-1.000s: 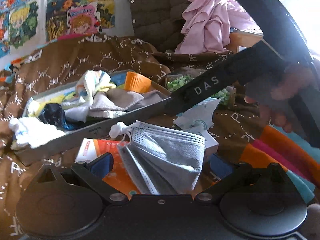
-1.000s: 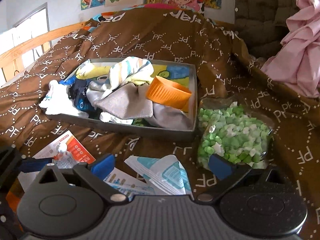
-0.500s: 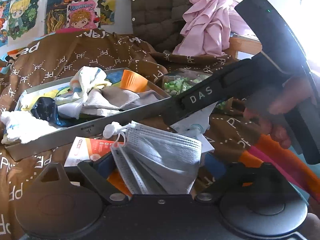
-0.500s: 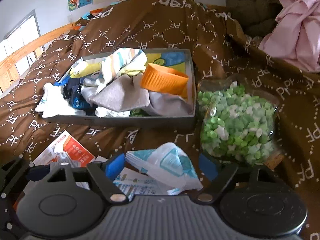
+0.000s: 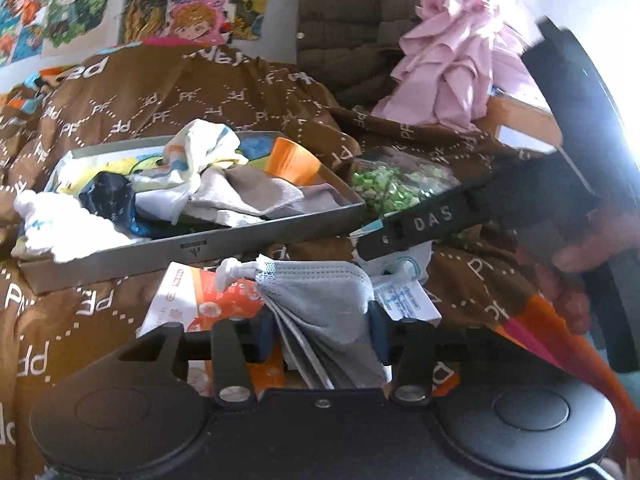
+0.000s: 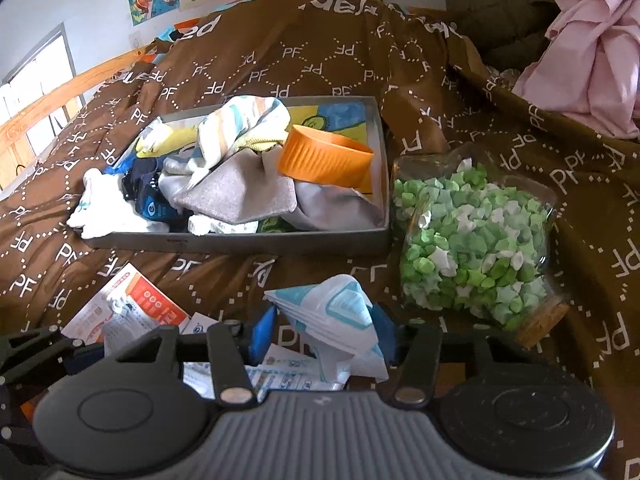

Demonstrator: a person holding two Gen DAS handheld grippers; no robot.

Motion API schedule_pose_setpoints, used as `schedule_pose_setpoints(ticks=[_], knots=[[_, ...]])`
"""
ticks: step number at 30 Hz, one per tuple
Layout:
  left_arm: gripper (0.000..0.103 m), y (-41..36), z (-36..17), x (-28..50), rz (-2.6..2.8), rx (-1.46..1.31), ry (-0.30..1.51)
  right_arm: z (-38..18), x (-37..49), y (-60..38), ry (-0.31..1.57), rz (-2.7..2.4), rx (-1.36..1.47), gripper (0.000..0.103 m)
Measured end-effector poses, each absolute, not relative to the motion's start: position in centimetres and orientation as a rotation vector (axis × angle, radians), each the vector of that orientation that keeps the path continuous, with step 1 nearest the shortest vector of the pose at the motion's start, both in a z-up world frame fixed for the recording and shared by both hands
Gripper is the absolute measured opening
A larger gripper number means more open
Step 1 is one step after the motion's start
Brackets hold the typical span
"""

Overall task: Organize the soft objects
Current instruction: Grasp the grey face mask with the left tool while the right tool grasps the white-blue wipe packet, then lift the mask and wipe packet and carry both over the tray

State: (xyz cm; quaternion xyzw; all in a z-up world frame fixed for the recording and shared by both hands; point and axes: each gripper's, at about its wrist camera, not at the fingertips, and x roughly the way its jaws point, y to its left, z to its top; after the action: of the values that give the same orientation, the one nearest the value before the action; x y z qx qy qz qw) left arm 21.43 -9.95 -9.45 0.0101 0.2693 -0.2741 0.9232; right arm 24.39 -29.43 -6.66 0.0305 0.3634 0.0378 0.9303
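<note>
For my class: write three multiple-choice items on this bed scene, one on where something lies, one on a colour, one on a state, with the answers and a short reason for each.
1. Where does the jar of paper stars lie?
A. inside the grey tray
B. on the bedspread, right of the grey tray
C. on a wall shelf

2. What colour is the cup in the tray?
A. orange
B. purple
C. black

3. What is between the left gripper pads?
A. nothing
B. the cup
C. a grey face mask

Answers: B, the jar lies on its side beside the tray's right wall; A, its ribbed side is plainly orange; C, the mask bunches between the closing jaws.
</note>
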Motion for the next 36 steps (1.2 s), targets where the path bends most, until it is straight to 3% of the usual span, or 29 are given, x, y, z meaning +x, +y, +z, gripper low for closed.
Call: schedule_pose_setpoints(ticks=[5,6,7,23,36], knots=[[0.042,-9.1,-9.2,22.0,-0.543,-0.065,0.572,-6.7,24.4,-29.6,0.73,0.067,0.059,0.049],[0.041,-9.0,-9.1,22.1,-0.538,-0.076,0.569,-6.7,24.3,-29.6,0.726,0.064,0.057,0.043],[0.041,-8.9,-9.0,22.1,-0.536,-0.083,0.567,-6.8,24.3,-29.6,0.723,0.064,0.055,0.03],[0.041,-6.8,-6.9,23.3,-0.484,-0.158,0.497,-5.9,23.4,-28.4,0.591,0.104,0.001,0.03],[0.041,1.4,-1.7,33.5,-0.29,-0.267,0.326,-1.7,28.6,-23.9,0.318,0.151,0.034,0.03]])
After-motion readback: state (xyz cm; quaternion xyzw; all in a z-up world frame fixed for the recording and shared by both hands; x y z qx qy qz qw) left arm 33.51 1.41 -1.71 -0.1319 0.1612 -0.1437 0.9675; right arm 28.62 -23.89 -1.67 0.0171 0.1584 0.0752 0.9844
